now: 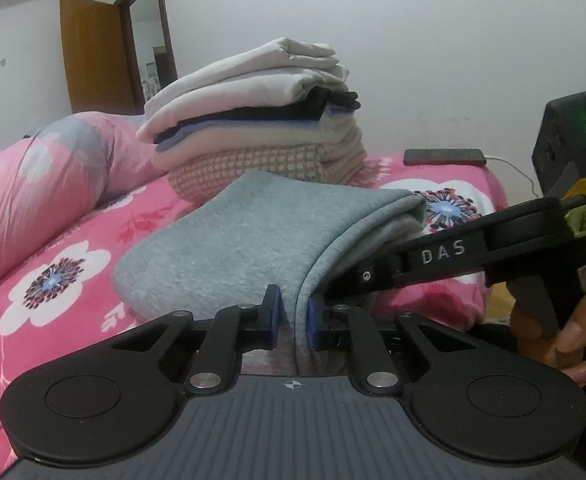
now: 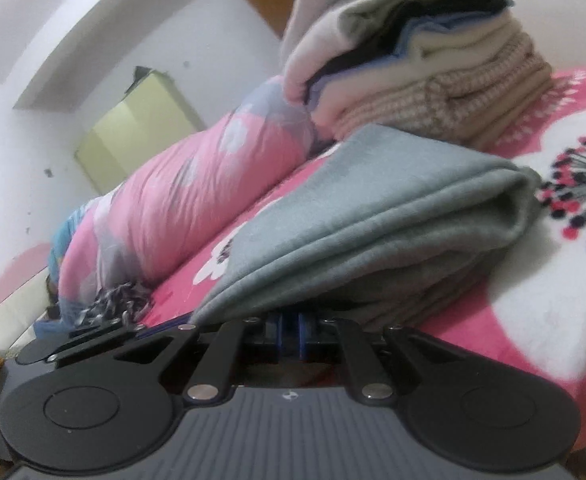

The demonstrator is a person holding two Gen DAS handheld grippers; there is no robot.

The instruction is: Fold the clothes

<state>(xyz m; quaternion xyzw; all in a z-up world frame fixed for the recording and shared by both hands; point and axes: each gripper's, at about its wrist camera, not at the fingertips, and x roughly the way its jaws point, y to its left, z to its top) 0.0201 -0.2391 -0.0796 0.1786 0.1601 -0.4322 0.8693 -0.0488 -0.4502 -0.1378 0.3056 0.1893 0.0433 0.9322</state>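
Folded grey garment (image 1: pixel 253 240) lying on the pink floral bed (image 1: pixel 53 280), just in front of the stack of folded clothes (image 1: pixel 261 120) near the wall. Left gripper (image 1: pixel 293 316) with jaws nearly closed, pinching the near hem of the grey cloth between the blue pads (image 1: pixel 312 324). Right gripper (image 2: pixel 291 330) tucked low under the garment's near right edge, jaws almost touching; cloth drapes over them, but whether any is caught between cannot be told. Judged step: carrying the finished fold to the stack. For a clean result: lift both edges together and level, keep the layers from sliding apart, clear the stack's top before lowering, release only once squared. Phone (image 1: pixel 445 157) well clear.
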